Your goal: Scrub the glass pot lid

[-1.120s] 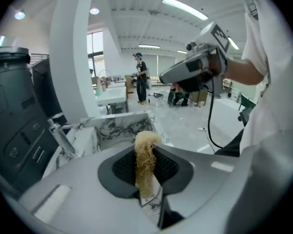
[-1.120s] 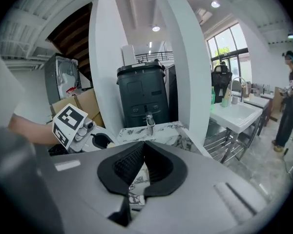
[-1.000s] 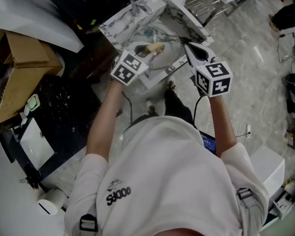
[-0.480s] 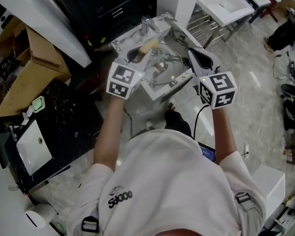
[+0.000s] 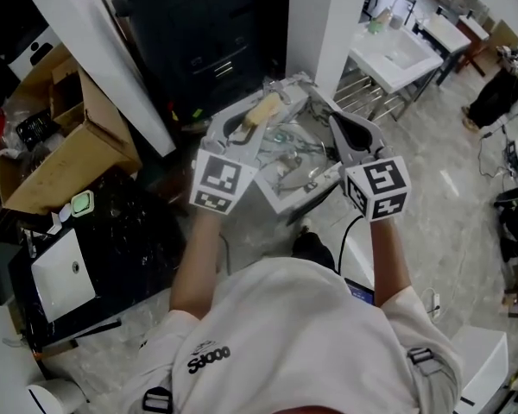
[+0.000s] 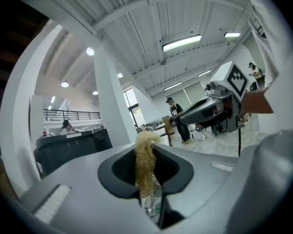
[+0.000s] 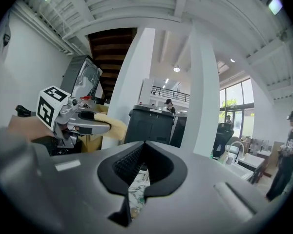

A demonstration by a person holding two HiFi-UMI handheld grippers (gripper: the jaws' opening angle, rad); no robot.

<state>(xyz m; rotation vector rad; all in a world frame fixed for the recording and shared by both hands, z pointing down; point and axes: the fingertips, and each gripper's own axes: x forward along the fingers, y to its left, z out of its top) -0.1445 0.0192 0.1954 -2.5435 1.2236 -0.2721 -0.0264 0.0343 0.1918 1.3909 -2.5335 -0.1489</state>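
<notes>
Free passage over the sink (image 5: pixel 281 201) between left gripper (image 5: pixel 257 115) and right gripper (image 5: pixel 344 129); pillar (image 5: pixel 328 20), cabinet (image 5: pixel 203 33) close behind.

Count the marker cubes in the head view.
2. One marker cube on the left gripper holding the scrubber, frame left; the other on the right gripper, frame right. None seems hidden.

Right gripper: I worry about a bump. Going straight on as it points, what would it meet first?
Likely the black cabinet, dead ahead of the right gripper; how far off is unclear.
</notes>
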